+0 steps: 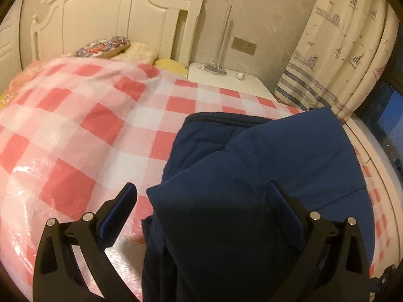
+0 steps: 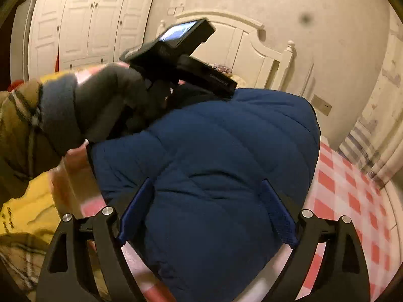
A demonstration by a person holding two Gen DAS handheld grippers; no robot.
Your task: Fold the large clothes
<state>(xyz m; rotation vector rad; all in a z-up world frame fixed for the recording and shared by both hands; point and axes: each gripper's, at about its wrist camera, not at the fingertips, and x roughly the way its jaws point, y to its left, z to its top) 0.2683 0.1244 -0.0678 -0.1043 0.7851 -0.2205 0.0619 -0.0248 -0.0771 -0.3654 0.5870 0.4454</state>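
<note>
A dark blue padded jacket [image 1: 252, 176] lies bunched on a bed with a pink and white checked cover [image 1: 75, 130]. My left gripper [image 1: 201, 196] is open, its fingers on either side of the jacket's near edge, holding nothing. In the right wrist view the jacket [image 2: 214, 156] fills the middle, quilted and puffy. My right gripper [image 2: 209, 196] is open just over it, with the fingers spread and empty. The left gripper's body [image 2: 176, 52], held by a gloved hand [image 2: 105, 100], shows at the jacket's far left side.
A white headboard [image 1: 113, 20] and pillows [image 1: 110, 46] stand at the bed's far end. A white bedside table [image 1: 226, 80] with cables and a lamp stem sits beside it. A patterned curtain [image 1: 340, 50] hangs at the right. White wardrobe doors [image 2: 83, 20] line the far wall.
</note>
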